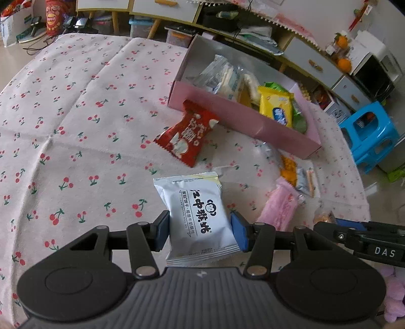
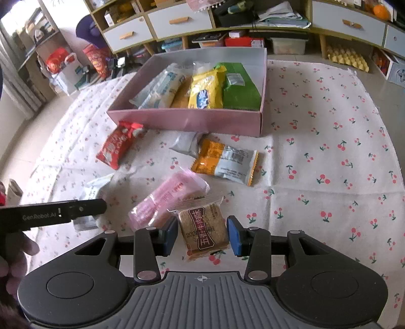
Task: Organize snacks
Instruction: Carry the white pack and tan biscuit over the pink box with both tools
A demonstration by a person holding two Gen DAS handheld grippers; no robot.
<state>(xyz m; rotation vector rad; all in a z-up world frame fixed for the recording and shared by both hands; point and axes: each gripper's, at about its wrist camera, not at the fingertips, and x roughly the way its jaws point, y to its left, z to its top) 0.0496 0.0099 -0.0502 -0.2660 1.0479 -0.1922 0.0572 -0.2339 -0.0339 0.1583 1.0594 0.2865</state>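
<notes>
While the cherry-print cloth [image 2: 316, 141] covers the floor before cluttered drawer shelves [image 2: 177, 20], the pink box [image 2: 187, 119] sits on it; nearer than that box, the left gripper [image 1: 200, 229] pinches a white biscuit packet [image 1: 197, 217] and the right gripper [image 2: 202, 234] pinches a brown snack packet [image 2: 202, 227].

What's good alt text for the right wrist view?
The right gripper clamps a small clear-wrapped brown snack square above a cherry-print cloth. Beyond lie pink, orange and red packets and an open pink box holding more.
</notes>
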